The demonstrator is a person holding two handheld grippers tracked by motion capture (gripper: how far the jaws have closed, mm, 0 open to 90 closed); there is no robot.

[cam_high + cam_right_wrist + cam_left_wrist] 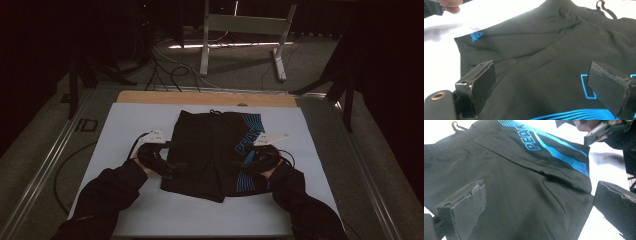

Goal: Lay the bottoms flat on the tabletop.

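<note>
A pair of black athletic shorts (pixel 212 152) with blue stripes and lettering lies spread flat near the middle of the white table mat (pixel 125 122), waistband and drawstring toward the far edge, leg hems toward the person. The left gripper (pixel 167 167) sits at the shorts' left side seam and the right gripper (pixel 247 164) at the right side, over the blue printed stripe. In the left gripper view both jaws stand wide apart with the fabric (pixel 524 195) lying loose between them; the right gripper view shows the same, its jaws spread over the cloth (pixel 541 70) with nothing pinched.

The step in hand looks like the approach before a fold: both tools are lined up on opposite edges of the garment but have not yet taken hold. The next move likely calls for lowering each jaw pair onto an edge, closing on the fabric, and catching both layers so the shorts lift evenly rather than bunching or sliding on the mat.
</note>
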